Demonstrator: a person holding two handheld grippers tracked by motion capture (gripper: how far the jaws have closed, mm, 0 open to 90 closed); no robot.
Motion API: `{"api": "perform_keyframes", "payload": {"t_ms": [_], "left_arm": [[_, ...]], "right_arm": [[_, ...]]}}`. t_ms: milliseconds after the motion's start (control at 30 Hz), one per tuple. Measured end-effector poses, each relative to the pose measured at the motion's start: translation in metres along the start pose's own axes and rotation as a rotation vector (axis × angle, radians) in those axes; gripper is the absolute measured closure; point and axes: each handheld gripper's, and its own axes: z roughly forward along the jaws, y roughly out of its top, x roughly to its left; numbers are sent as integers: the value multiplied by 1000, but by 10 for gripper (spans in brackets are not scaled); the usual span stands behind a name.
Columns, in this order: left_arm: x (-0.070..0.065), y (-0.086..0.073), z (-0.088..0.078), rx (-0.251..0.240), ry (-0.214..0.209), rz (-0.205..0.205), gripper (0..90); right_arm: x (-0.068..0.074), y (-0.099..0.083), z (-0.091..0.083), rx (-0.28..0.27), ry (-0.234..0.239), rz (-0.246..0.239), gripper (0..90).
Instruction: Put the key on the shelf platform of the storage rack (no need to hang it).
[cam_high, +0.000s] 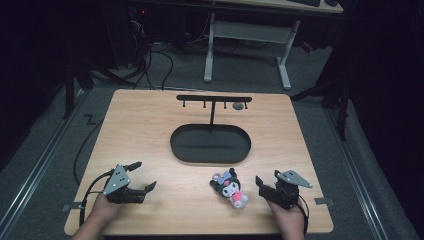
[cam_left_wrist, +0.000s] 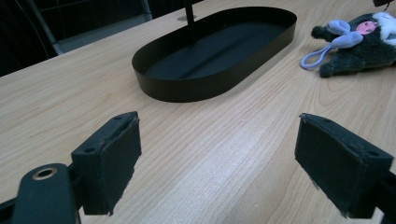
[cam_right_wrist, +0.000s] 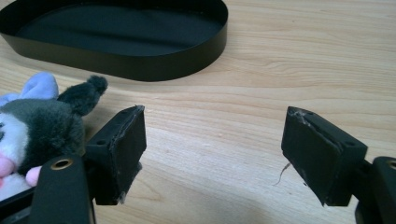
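Note:
A small plush toy (cam_high: 229, 187), dark grey with a white face, a lilac bow and a lilac loop, lies on the wooden table (cam_high: 150, 130) near its front edge. In the left gripper view the plush toy (cam_left_wrist: 359, 42) is at the far right; in the right gripper view the plush toy (cam_right_wrist: 42, 121) lies just left of the left jaw. Behind it sits a black oval tray (cam_high: 175, 150) with a T-shaped hook stand (cam_high: 214, 98). My left gripper (cam_high: 144, 175) (cam_left_wrist: 219, 140) rests open at front left with nothing between its jaws. My right gripper (cam_high: 267, 182) (cam_right_wrist: 215, 140) stands open right of the toy, jaws over bare wood.
A small grey round thing (cam_high: 238, 106) hangs near the stand's right end. The tray's rim (cam_left_wrist: 187, 88) (cam_right_wrist: 140, 67) lies ahead of both grippers. Beyond the table are a white desk frame (cam_high: 250, 35), cables on the floor and dark surroundings.

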Motion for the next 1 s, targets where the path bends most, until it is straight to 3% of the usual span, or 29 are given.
{"api": "perform_keyframes", "payload": {"t_ms": [200,633,733,1000], "left_arm": [[3,1,1,-3,9,-16,154],[1,2,0,1,-7,9,154],[1,3,-1,-6,-16,0,154],[0,3,-1,-9,-12,-1,154]], "right_arm": [[-5,0,-4,11,2,40,219],[-4,-1,-2,21,-25,10,213],[-4,0,0,25,-40,12,171],[-5,-1,0,33,-33,9,172]]}}
